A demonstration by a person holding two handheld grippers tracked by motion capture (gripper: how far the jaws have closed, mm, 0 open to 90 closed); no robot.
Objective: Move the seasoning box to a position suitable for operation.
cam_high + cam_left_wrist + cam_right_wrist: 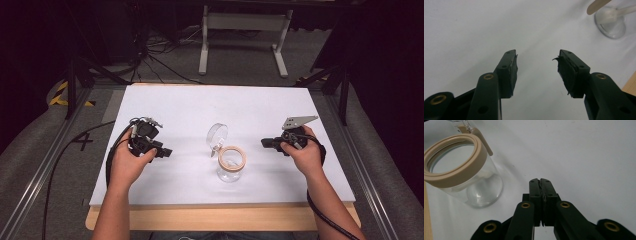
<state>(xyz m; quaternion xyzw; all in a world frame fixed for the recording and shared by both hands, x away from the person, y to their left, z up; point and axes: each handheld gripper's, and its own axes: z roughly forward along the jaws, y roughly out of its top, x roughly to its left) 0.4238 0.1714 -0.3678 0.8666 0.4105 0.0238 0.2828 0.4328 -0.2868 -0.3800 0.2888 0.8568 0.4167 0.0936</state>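
Jar [231, 163] stands upright on tabletop [180, 105] between both tools, lid hinged back. Right tool [267, 143] slightly nearer, pressed together; left tool [166, 152] spread, empty.

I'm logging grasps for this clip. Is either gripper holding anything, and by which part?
Nothing is held. The left gripper is open and empty; the right gripper is shut on nothing, beside the jar.

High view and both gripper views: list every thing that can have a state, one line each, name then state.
glass jar: upright on the white table, open, looks empty.
hinged lid: swung back, standing up behind the jar's mouth.
left gripper: jaws apart, holding nothing, held in the left hand.
right gripper: jaws pressed together, holding nothing, held in the right hand.
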